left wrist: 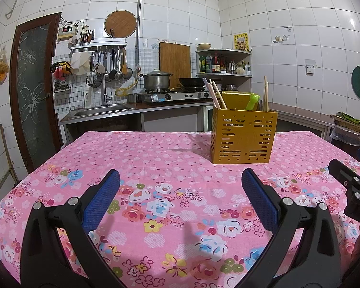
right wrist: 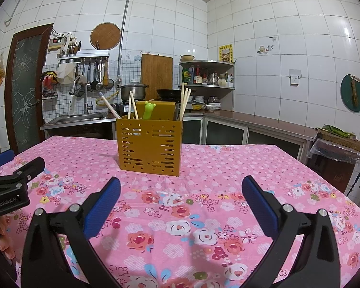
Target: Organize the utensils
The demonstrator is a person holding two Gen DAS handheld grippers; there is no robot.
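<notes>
A yellow slotted utensil holder stands upright on the pink floral tablecloth, ahead and to the right of my left gripper. It also shows in the right wrist view, ahead and slightly left of my right gripper. Wooden chopsticks and a green-handled utensil stick up out of it; the chopsticks and green handle show in the right wrist view too. Both grippers are open and empty, hovering low over the cloth.
A kitchen counter with a sink, a gas stove with a pot and a wok runs behind the table. A corner shelf holds bottles. A door is at the left. A bin with a plastic bag stands at the right.
</notes>
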